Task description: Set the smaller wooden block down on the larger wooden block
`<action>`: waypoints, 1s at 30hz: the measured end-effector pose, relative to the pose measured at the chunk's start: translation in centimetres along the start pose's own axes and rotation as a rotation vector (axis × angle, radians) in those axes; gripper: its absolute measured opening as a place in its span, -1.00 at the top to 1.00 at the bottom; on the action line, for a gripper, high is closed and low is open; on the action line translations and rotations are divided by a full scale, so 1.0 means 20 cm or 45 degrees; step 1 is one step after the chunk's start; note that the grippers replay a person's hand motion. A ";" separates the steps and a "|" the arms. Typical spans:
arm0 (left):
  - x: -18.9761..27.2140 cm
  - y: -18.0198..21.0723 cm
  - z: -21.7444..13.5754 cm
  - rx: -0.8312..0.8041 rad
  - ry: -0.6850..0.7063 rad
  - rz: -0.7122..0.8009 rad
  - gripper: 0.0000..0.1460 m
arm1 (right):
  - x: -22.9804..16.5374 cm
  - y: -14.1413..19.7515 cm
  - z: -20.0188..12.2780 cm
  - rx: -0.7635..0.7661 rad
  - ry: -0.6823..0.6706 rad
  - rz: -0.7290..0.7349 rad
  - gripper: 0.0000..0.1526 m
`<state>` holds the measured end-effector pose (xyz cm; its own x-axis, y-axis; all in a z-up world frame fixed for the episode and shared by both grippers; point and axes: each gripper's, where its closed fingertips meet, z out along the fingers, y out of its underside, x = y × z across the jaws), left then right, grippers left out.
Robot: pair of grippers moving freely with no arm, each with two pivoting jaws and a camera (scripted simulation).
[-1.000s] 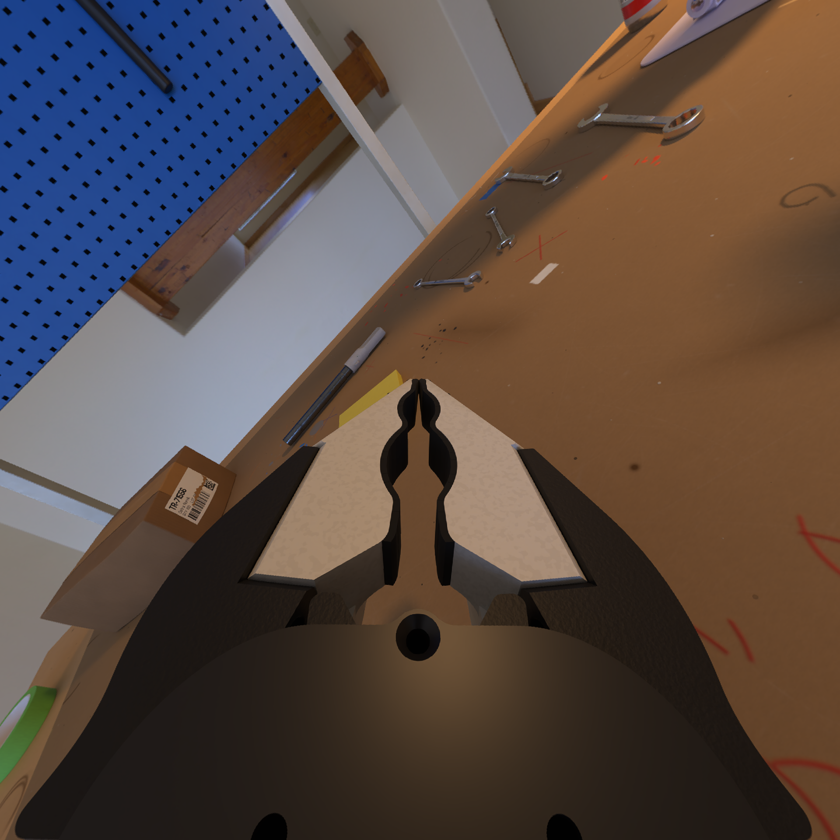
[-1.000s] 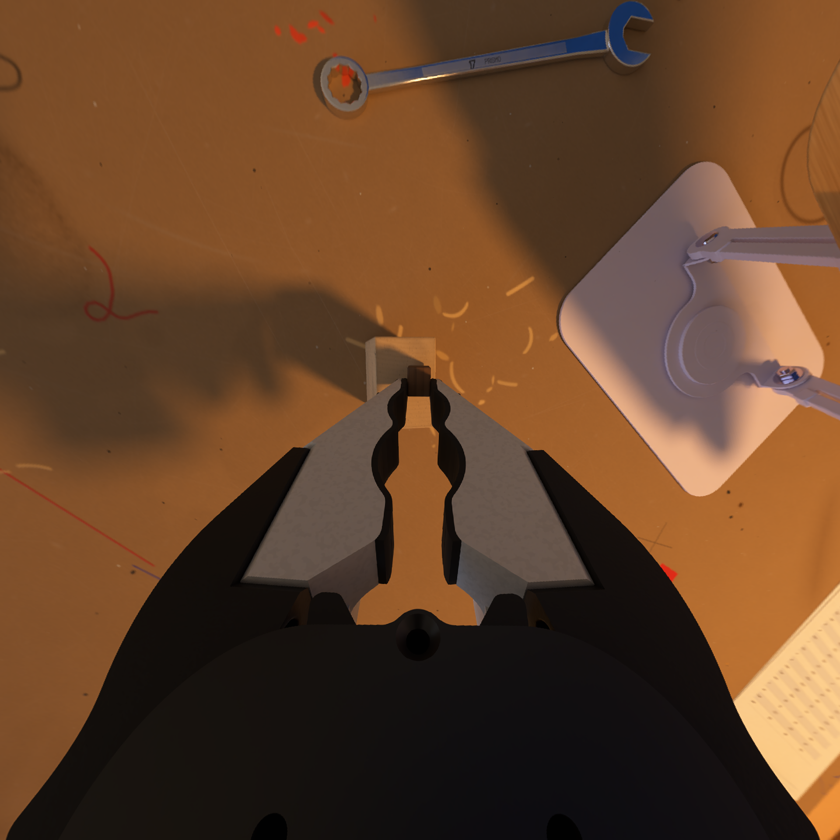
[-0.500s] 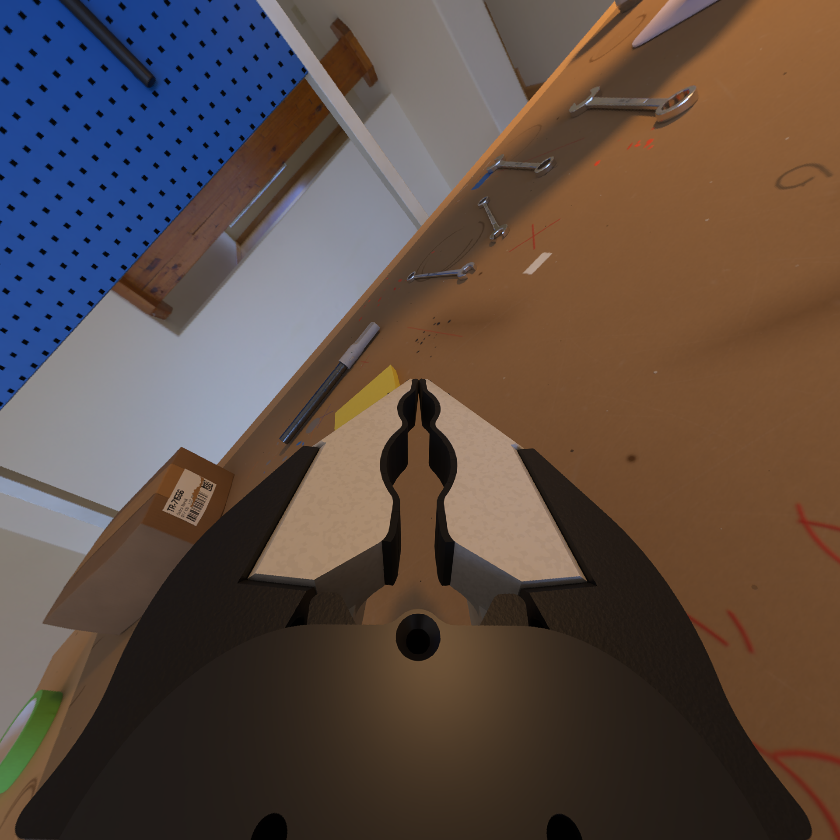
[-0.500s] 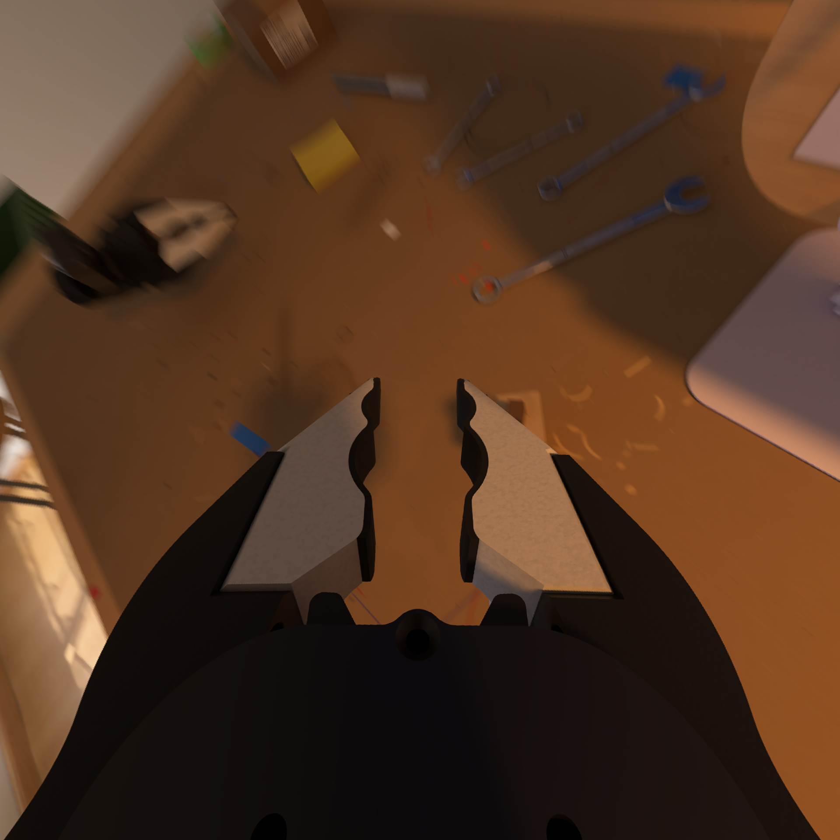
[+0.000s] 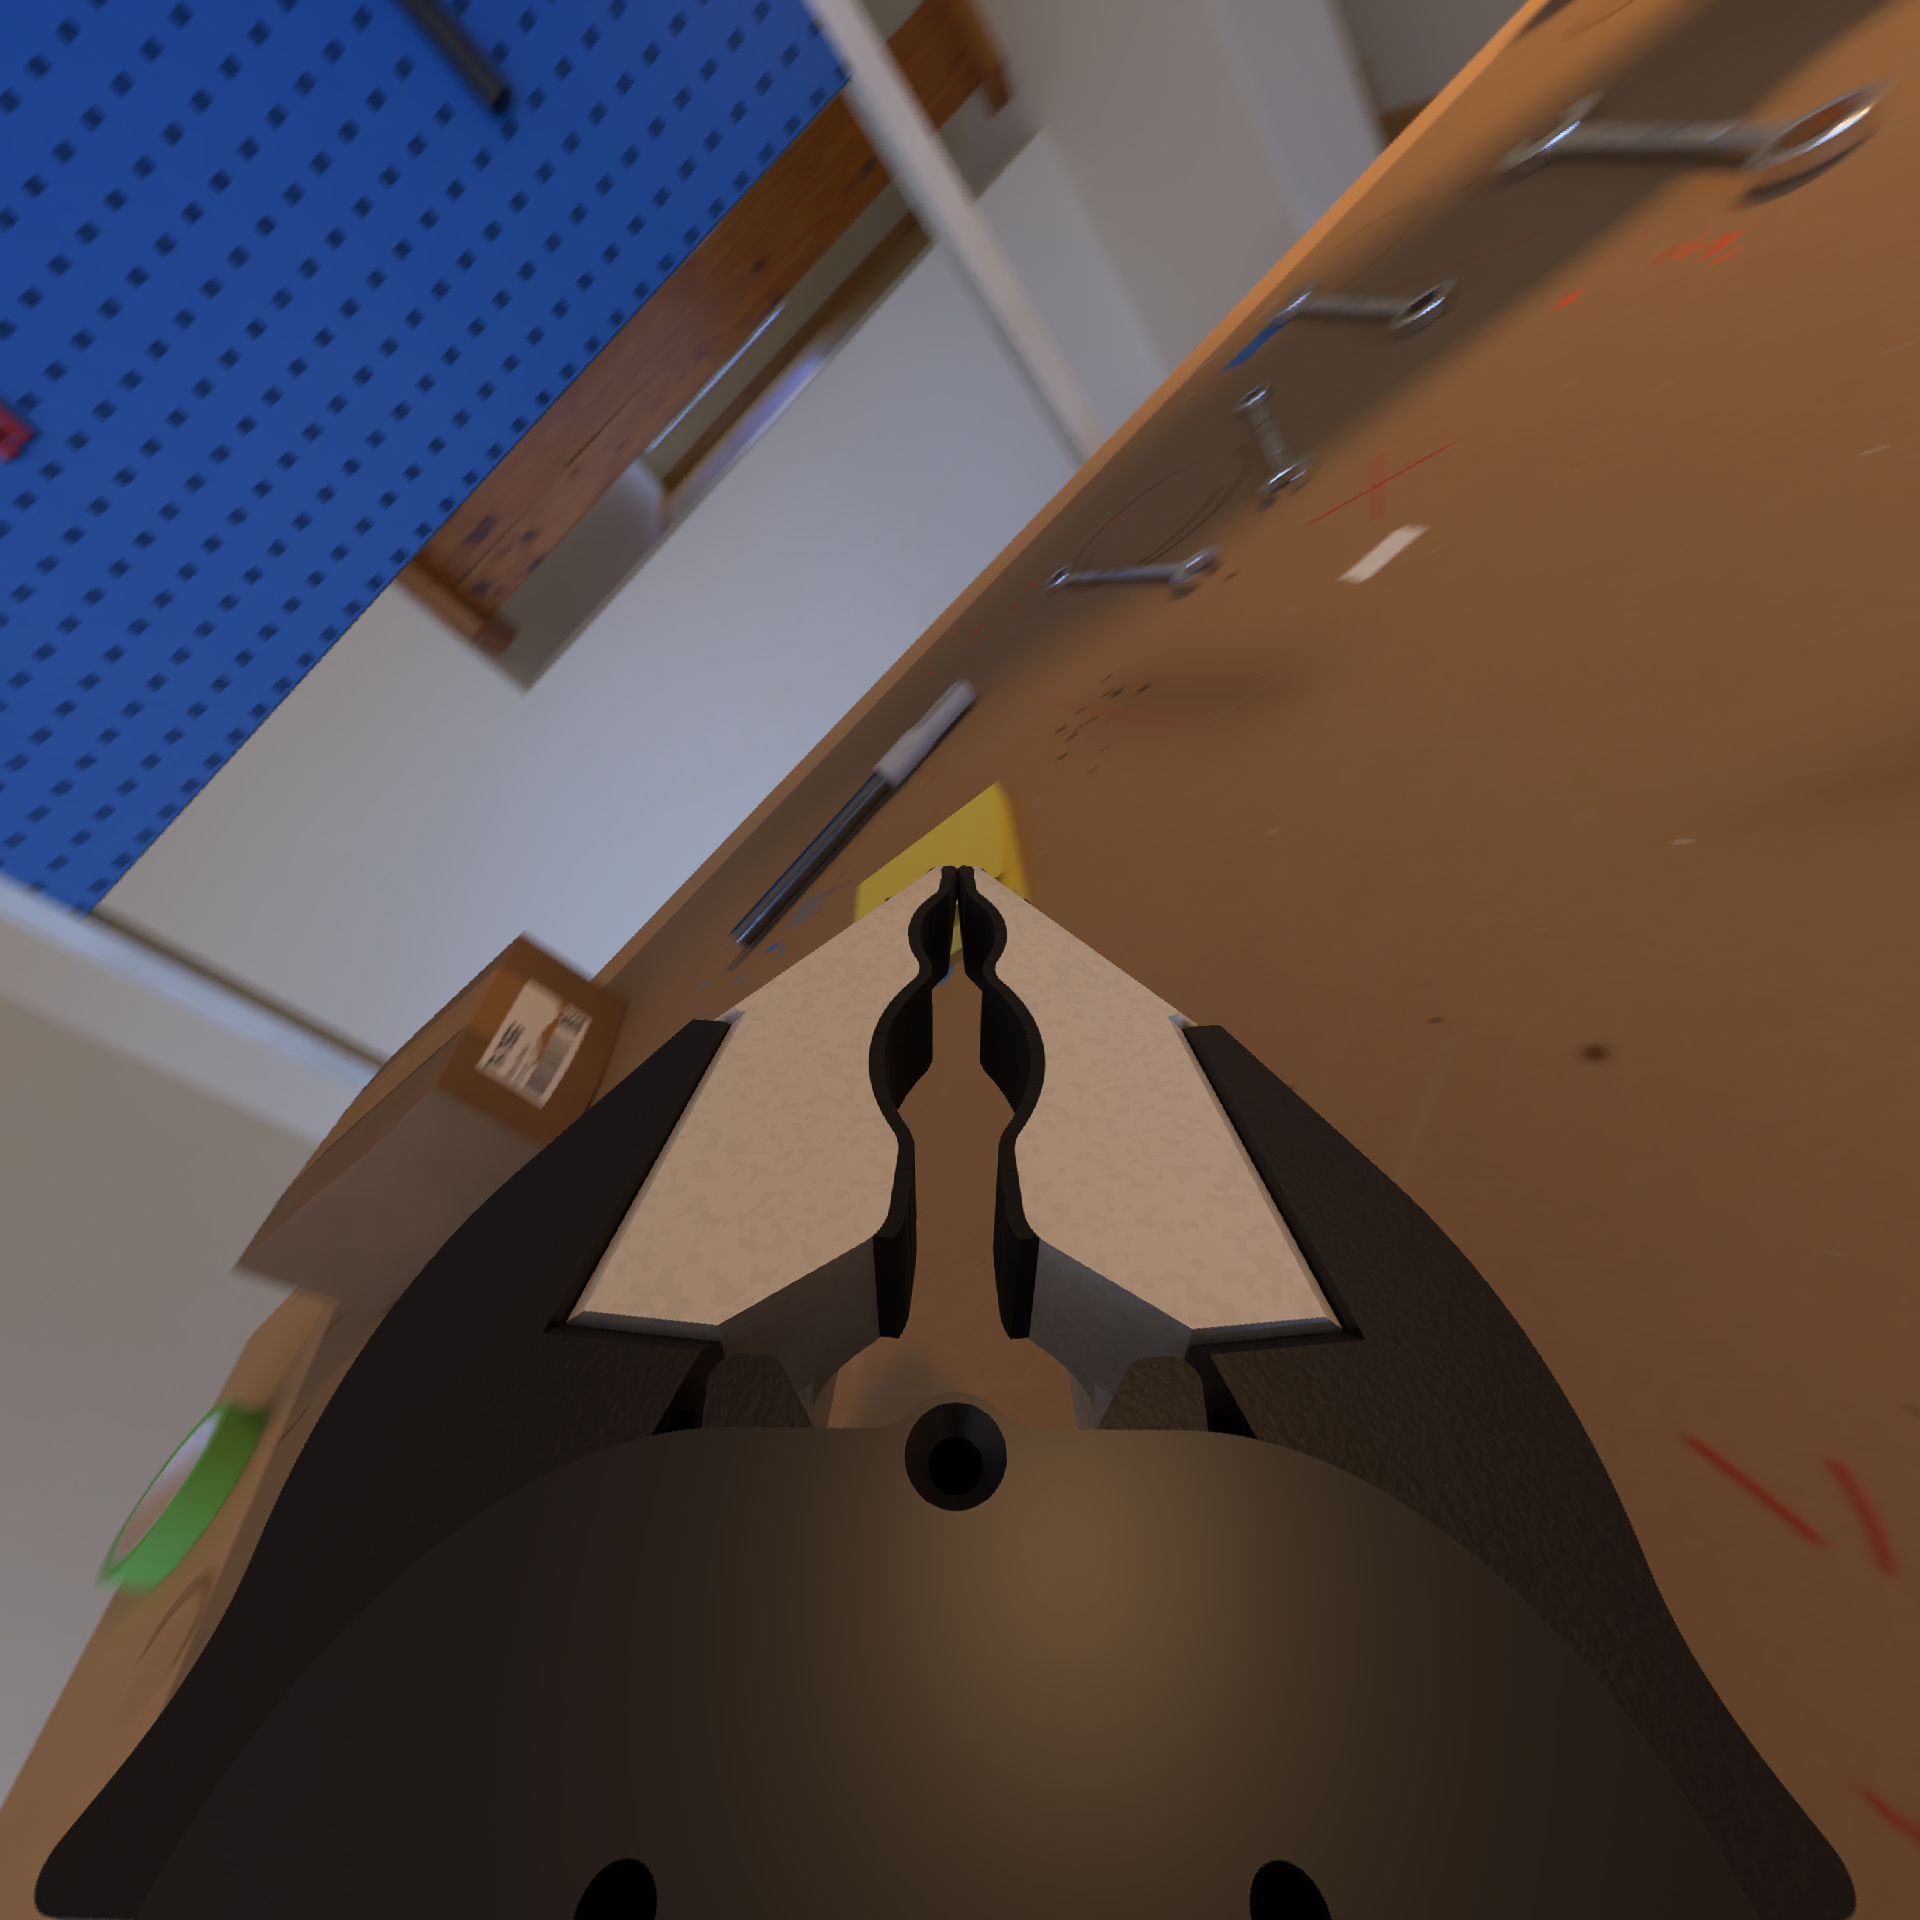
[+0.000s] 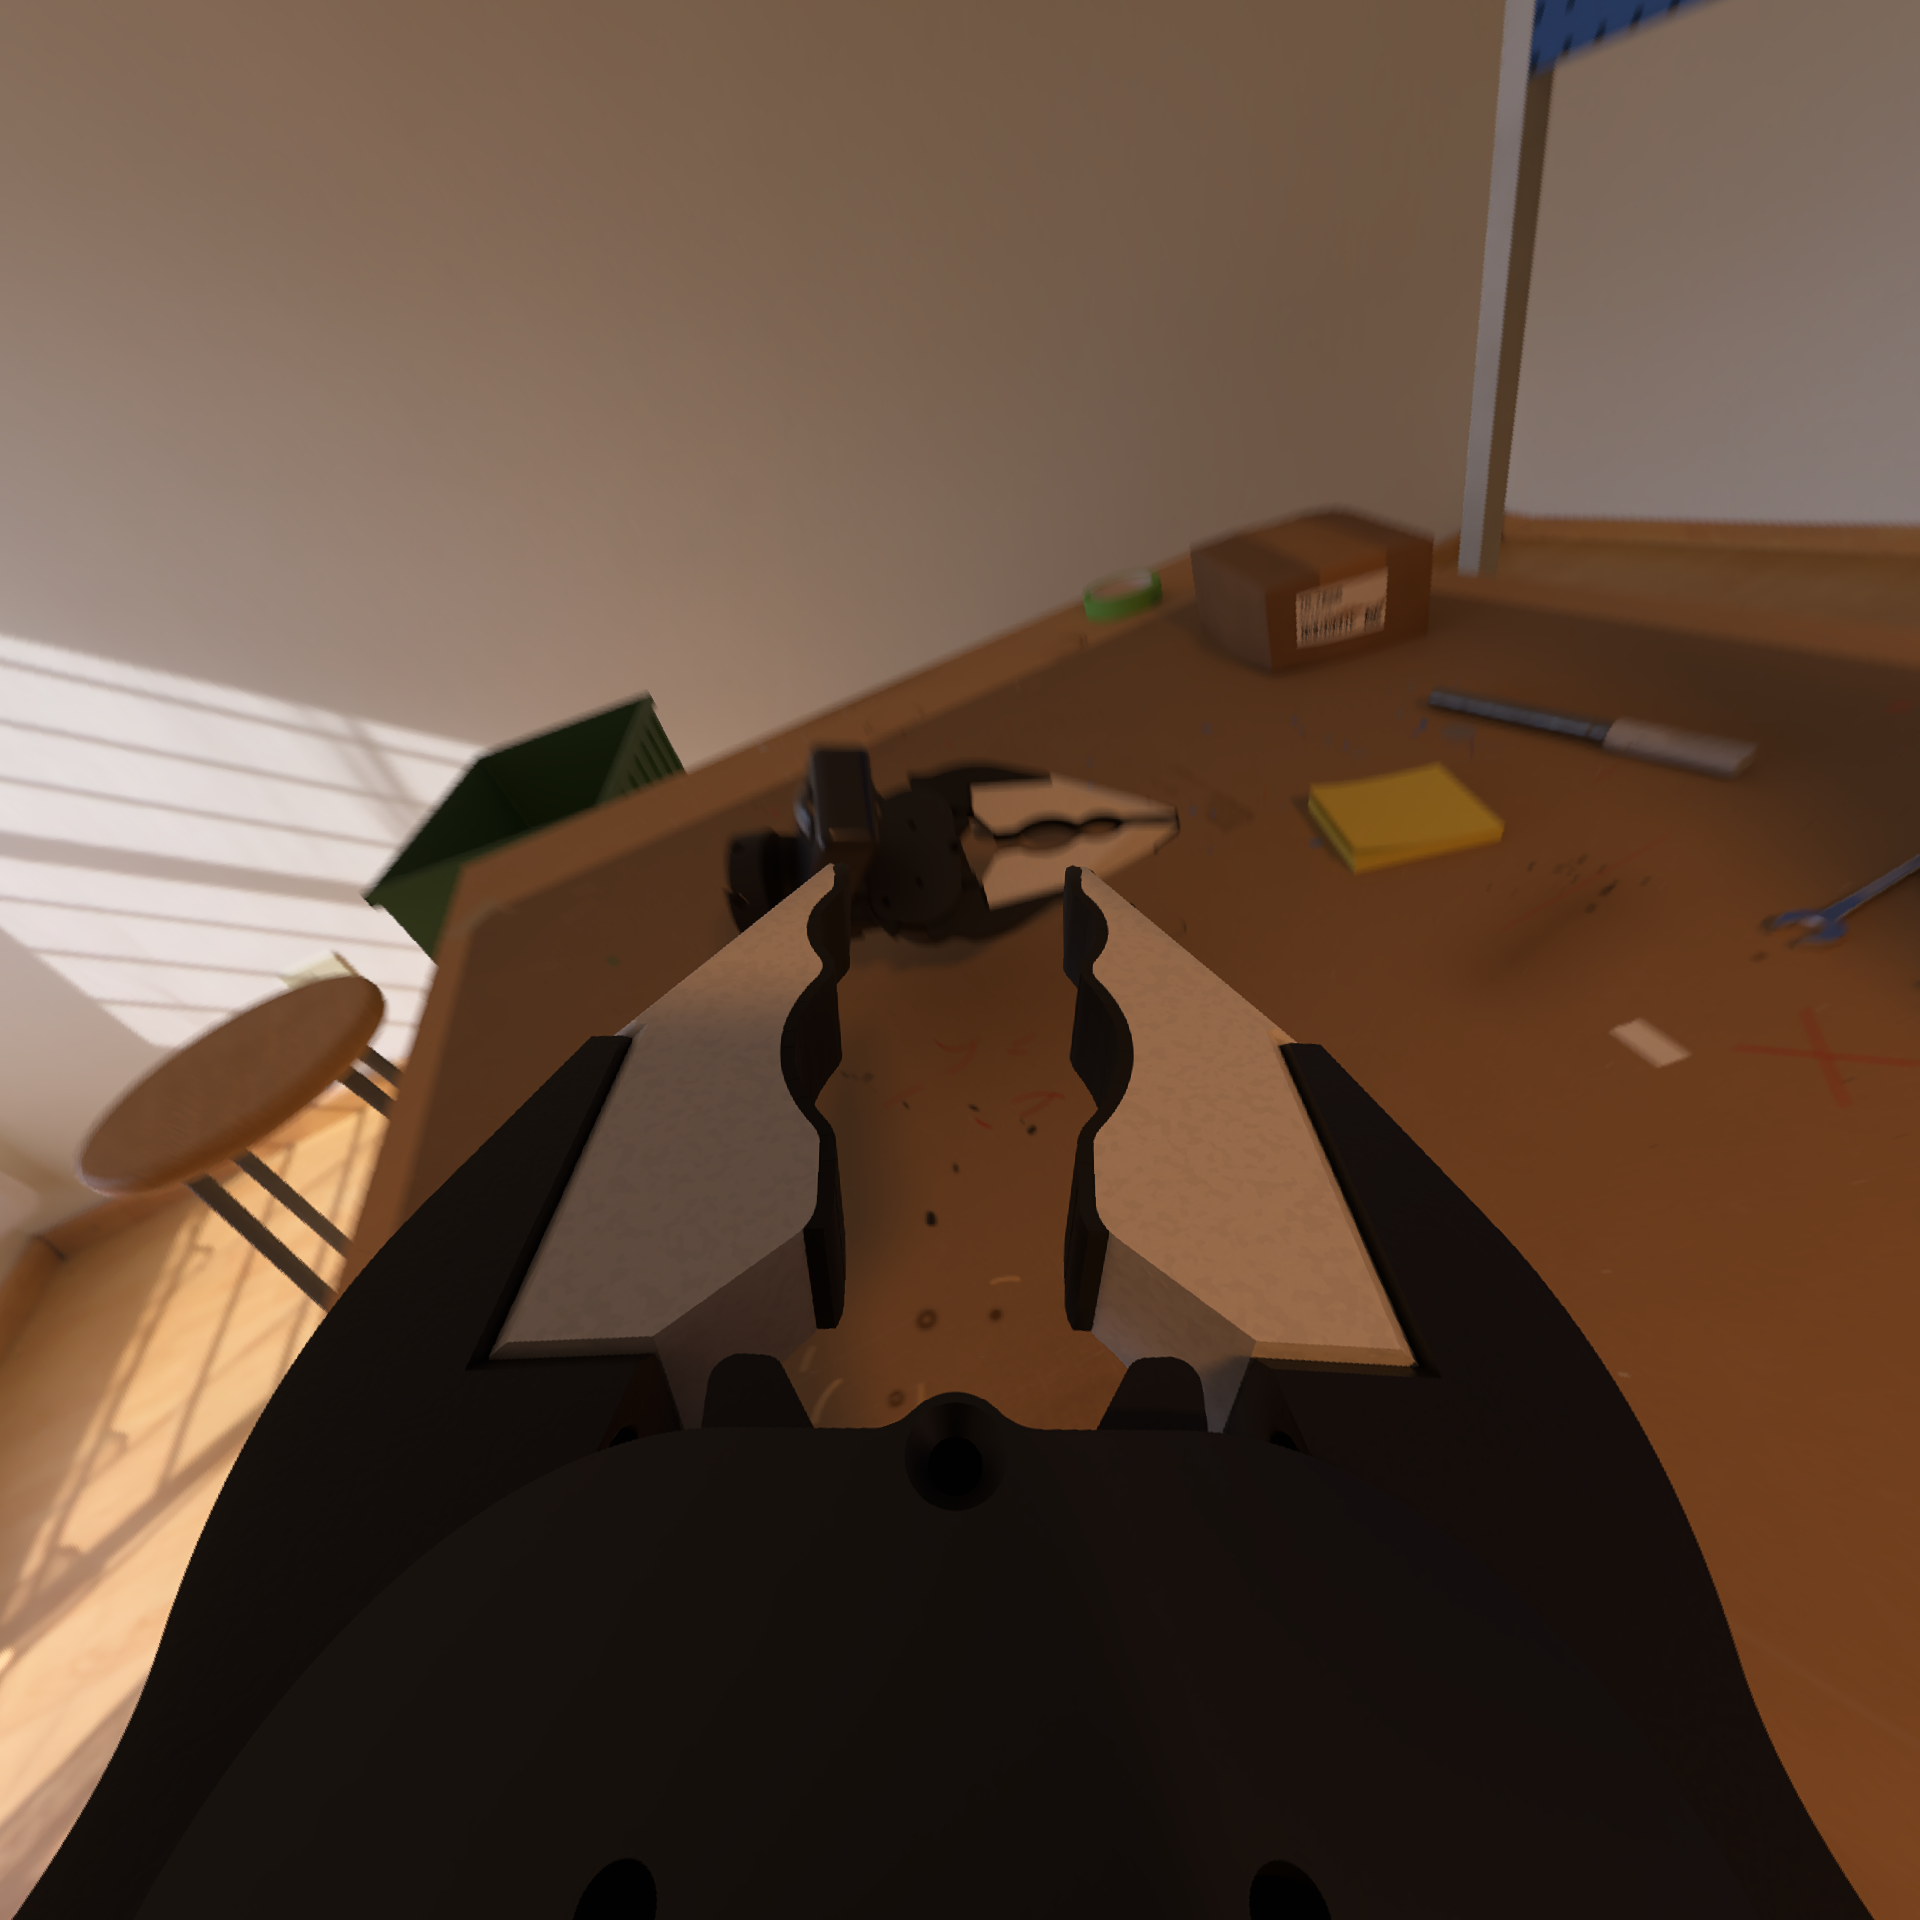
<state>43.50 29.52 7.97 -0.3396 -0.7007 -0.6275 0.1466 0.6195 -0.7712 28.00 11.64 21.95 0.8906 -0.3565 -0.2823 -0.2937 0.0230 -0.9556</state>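
the right gripper (image 6: 954, 883), a second ago pinching the smaller wooden block over the larger, now gapes empty, swung toward the pressed-together left gripper (image 6: 1169, 821) beside the yellow notepad (image 6: 1403, 816); neither block shows, so placement seems done.

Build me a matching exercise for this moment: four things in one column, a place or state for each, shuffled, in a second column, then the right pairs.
Things
1. right claw
2. left claw
3. yellow sticky-note pad
4. green tape roll

Places or states
A. shut, holding nothing
B. at the bench edge beside the cardboard box
C. open, holding nothing
D. flat on the bench, just ahead of the shut claw's tips

Pairs: 1-C, 2-A, 3-D, 4-B
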 end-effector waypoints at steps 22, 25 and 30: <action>-0.13 0.09 0.01 -0.079 -0.137 -0.012 1.00 | 0.62 0.60 0.38 -0.336 0.491 -0.257 0.34; -0.12 0.09 0.00 -0.079 -0.133 -0.005 1.00 | 0.62 0.61 0.39 -0.355 0.520 -0.318 0.34; -0.11 0.08 0.00 -0.073 -0.112 0.000 1.00 | 0.63 0.64 0.40 -0.364 0.506 -0.299 0.32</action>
<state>44.53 32.03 8.06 -0.2565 -0.7275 -0.6363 0.0922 0.6369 -0.7654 38.36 14.96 5.54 0.7598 -0.6488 0.0426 -0.2348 -0.3349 -0.9125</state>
